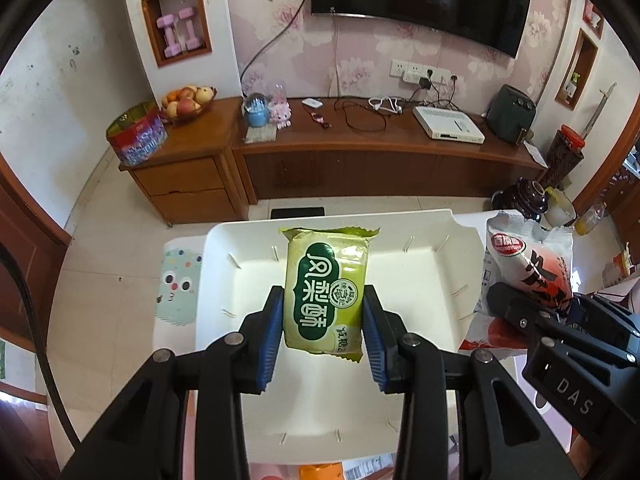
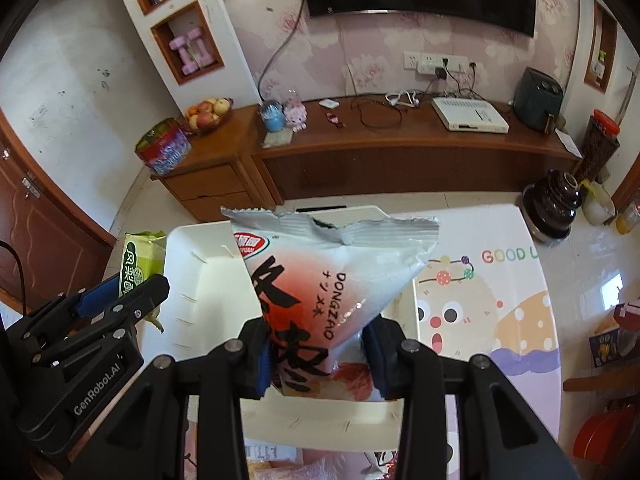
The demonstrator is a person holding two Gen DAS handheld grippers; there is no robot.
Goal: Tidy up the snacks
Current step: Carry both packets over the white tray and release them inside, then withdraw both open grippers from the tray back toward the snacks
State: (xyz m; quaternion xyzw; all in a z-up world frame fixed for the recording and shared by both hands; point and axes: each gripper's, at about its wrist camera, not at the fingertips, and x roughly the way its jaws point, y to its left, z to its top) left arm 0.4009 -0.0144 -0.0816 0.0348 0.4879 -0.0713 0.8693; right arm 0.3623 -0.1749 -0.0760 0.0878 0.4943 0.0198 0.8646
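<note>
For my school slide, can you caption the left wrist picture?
Left gripper holds a green snack packet above the white plastic tray.

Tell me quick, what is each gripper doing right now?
Left gripper: closed on the green snack pack, above the white tray.
Right gripper: closed on the opened red-and-white snack bag.

We are seeing a yellow-green packet (image 1: 326, 294) with dark green lettering, a white-and-red bag (image 2: 320, 300) with black characters, a plain white tray (image 1: 424, 276), and blue pads (image 1: 269, 336).
</note>
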